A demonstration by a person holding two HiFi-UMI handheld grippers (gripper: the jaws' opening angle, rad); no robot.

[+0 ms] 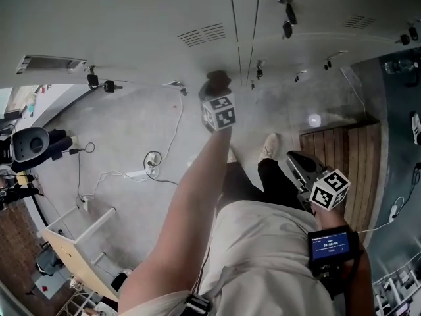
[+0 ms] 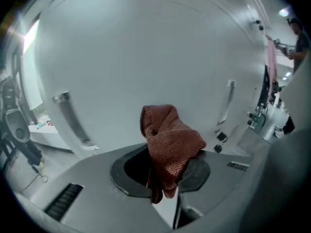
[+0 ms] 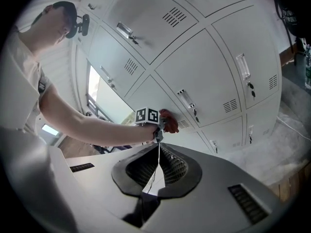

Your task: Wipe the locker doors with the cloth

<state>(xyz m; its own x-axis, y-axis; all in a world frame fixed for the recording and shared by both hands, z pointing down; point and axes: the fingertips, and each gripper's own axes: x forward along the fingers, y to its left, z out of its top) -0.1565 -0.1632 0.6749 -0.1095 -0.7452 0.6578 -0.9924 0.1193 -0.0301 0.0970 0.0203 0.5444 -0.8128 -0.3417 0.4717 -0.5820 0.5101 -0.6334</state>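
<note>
A red-brown cloth (image 2: 168,142) is bunched between the jaws of my left gripper (image 2: 165,171), which is shut on it. The cloth (image 3: 169,122) is held against a pale grey locker door (image 2: 146,52), between two metal handles. In the head view my left arm reaches forward, with the left gripper (image 1: 216,91) and the dark cloth (image 1: 216,79) at the lockers (image 1: 131,25) beside a door seam. My right gripper (image 3: 159,148) is held back at my right side with its jaw tips touching and nothing between them. The head view shows this gripper (image 1: 299,164) low near my hip.
Keys (image 1: 287,18) hang from locks on the locker doors. A wooden bench (image 1: 345,157) stands on the floor at the right. White cables (image 1: 154,158) trail across the concrete floor; an exercise machine (image 1: 29,147) and a white frame (image 1: 79,232) stand at the left.
</note>
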